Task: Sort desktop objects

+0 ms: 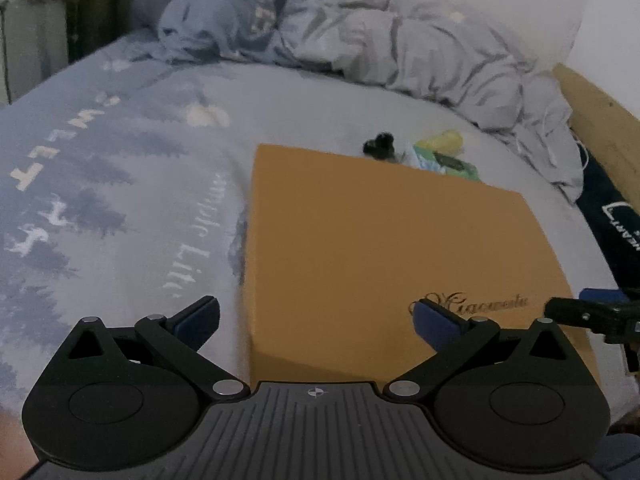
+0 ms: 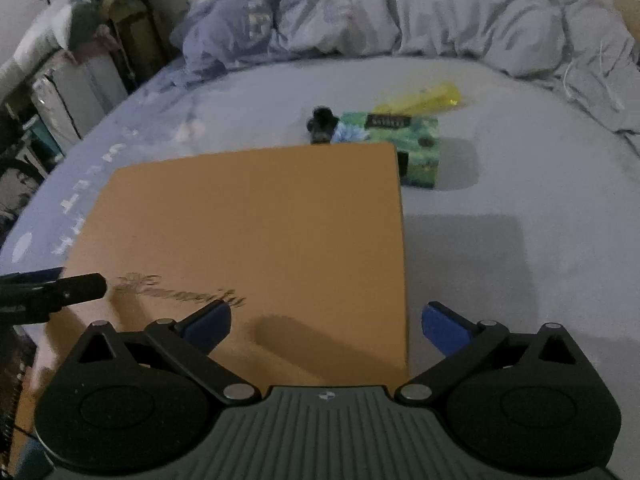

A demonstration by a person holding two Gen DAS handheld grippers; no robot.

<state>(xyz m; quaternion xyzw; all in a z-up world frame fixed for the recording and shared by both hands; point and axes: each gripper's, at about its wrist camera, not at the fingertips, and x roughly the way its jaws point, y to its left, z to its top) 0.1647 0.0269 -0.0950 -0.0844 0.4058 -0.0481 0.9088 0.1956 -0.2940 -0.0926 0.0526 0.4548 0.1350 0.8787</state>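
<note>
A closed orange box (image 1: 380, 248) with gold script lettering lies on the bed; it also shows in the right wrist view (image 2: 272, 240). Behind it lie a small black object (image 2: 321, 124), a green printed pack (image 2: 404, 140) and a yellow item (image 2: 432, 98). In the left wrist view they show as the black object (image 1: 380, 144), the green pack (image 1: 444, 162) and the yellow item (image 1: 444, 140). My left gripper (image 1: 316, 318) is open and empty, straddling the box's near left edge. My right gripper (image 2: 326, 326) is open and empty over the box's near right edge.
The bed sheet (image 1: 120, 200) is grey-blue with a tree print and lettering. A crumpled duvet (image 2: 400, 12) lies along the far side. A wooden bed frame (image 1: 600, 112) and a dark bag (image 1: 616, 216) are at the right. Furniture and clutter (image 2: 60, 80) stand off the bed's left.
</note>
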